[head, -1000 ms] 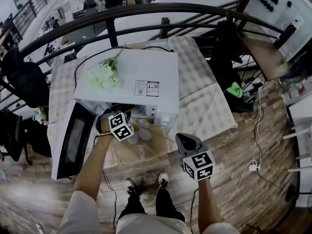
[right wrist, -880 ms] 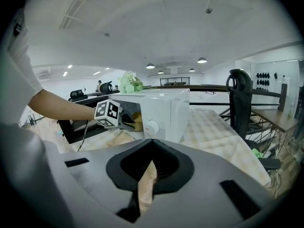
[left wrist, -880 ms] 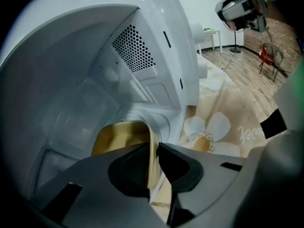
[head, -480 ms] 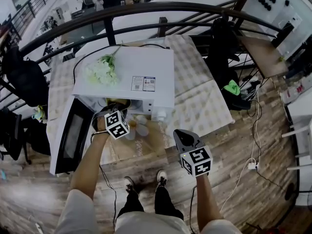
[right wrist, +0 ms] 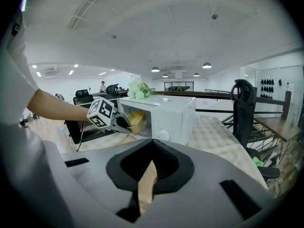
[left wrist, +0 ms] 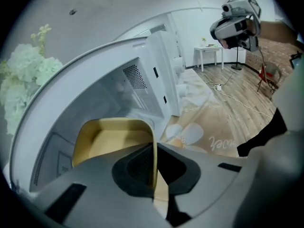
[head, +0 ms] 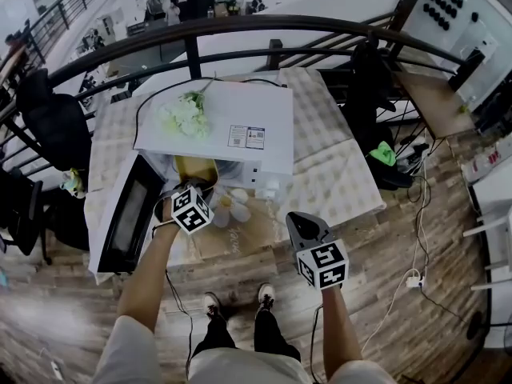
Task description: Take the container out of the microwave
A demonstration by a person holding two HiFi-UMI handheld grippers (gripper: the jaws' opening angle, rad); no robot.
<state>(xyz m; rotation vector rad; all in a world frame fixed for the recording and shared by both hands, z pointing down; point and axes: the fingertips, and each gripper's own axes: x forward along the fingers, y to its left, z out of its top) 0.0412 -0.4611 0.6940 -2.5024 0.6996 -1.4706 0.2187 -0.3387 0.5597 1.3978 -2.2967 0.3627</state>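
A yellow container sits at the mouth of the white microwave, whose door hangs open to the left. My left gripper is shut on the container's near rim. In the left gripper view the thin rim of the container runs between the pads of the left gripper, with the cavity of the microwave behind. My right gripper hovers shut and empty over the table's front edge, right of the container. The right gripper view shows the container and the left gripper from the side.
White flowers lie on the microwave's top. A tan mat with a flower print covers the table in front of the oven. A black railing curves behind the table. A black chair stands at the left.
The left gripper has drawn back from the microwave with the yellow container, which now shows at the opening. The right gripper has barely moved.
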